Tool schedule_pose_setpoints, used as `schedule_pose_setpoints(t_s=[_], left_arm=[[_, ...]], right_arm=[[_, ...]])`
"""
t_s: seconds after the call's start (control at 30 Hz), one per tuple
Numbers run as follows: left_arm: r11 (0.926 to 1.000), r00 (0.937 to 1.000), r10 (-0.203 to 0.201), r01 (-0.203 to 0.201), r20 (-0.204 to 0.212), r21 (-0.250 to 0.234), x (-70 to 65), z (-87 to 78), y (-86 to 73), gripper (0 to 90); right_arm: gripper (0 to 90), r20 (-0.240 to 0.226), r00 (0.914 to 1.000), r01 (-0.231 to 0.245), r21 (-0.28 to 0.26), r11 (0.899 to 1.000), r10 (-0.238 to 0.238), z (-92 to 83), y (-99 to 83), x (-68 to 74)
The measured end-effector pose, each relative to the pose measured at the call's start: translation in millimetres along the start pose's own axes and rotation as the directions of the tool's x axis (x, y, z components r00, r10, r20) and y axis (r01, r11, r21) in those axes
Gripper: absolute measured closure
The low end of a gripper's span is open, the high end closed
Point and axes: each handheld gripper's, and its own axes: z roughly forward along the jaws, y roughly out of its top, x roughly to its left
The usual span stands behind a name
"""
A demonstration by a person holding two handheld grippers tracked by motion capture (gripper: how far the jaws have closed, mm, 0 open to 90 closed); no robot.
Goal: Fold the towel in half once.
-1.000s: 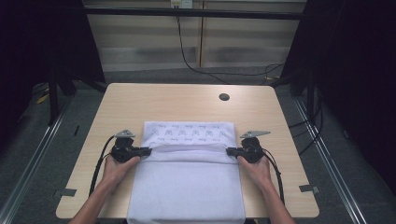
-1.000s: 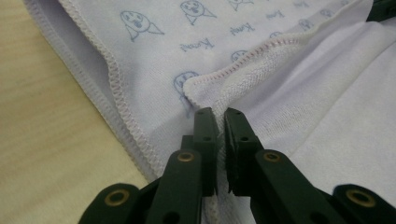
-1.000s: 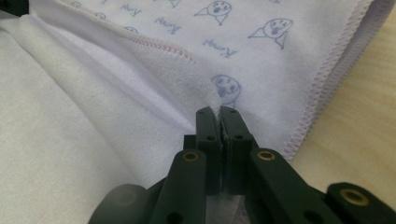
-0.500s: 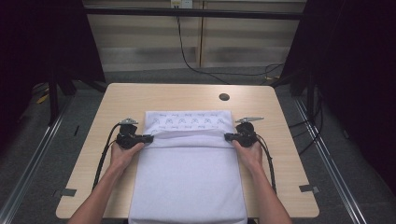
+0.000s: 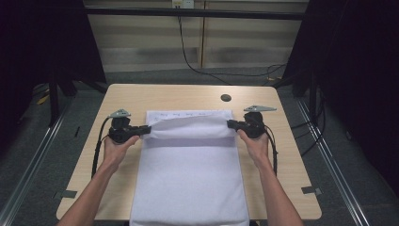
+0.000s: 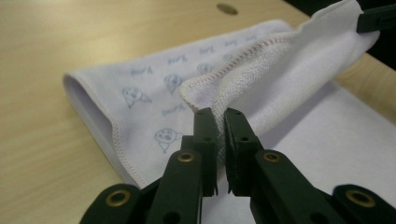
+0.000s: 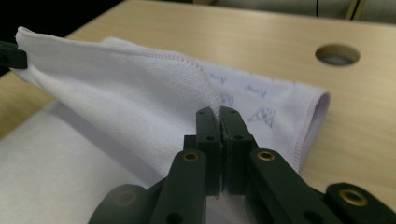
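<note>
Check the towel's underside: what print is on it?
Small blue cartoon faces with script on the towel, clearest in the left gripper view.

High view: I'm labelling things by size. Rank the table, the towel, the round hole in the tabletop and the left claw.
1. Table
2. Towel
3. Left claw
4. Round hole, smallest

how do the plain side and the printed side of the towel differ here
The plain side is blank white and fuzzy; the printed side is smoother, with small blue drawings and writing. The plain side covers most of the towel and faces up; the printed side shows as a strip at the far fold. Both edges carry pinkish stitching. The left gripper and right gripper each pinch a corner.
</note>
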Motion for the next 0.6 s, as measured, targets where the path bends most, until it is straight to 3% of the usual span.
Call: schedule_pose_setpoints(t_s=[0.07,0.1,0.27,0.3,0.43,0.47,0.53,0.6], left_arm=[[0.9998,0.9999,0.012,-0.012,-0.007,-0.015,-5.0,-6.7,3.1,84.6],[0.9983,0.9991,0.043,-0.043,0.003,-0.040,-13.3,-20.3,9.2,84.6],[0.9924,0.9977,0.060,-0.056,0.031,-0.110,-25.8,-47.2,18.3,84.7],[0.9904,0.9966,0.072,-0.067,0.039,-0.121,-32.7,-59.1,22.4,84.7],[0.9863,0.9937,0.100,-0.092,0.051,-0.137,-48.0,-75.6,27.4,84.7],[0.9859,0.9935,0.097,-0.087,0.061,-0.143,-53.2,-81.6,28.0,84.7],[0.9766,0.9894,0.109,-0.088,0.096,-0.196,-66.0,-97.9,23.6,84.7],[0.9772,0.9879,0.108,-0.085,0.111,-0.195,-69.2,-103.3,14.3,84.7]], right_arm=[[88.1,-0.007,0.9999,0.008,-0.015,1.000,-0.008,-6.7,5.2,2.8],[88.1,-0.036,0.9991,0.019,-0.053,0.998,-0.021,-21.5,13.8,10.2],[88.1,-0.059,0.9953,0.070,-0.112,0.991,-0.077,-54.5,28.4,25.9],[88.1,-0.064,0.9946,0.074,-0.118,0.990,-0.082,-59.4,30.0,28.2],[88.1,-0.068,0.9906,0.109,-0.128,0.986,-0.119,-74.4,34.5,39.8],[88.1,-0.079,0.9886,0.116,-0.137,0.984,-0.128,-80.6,35.3,44.0],[88.1,-0.094,0.9832,0.140,-0.157,0.978,-0.156,-99.6,34.9,55.5],[88.1,-0.112,0.9801,0.143,-0.169,0.975,-0.164,-110.4,29.8,61.4]])
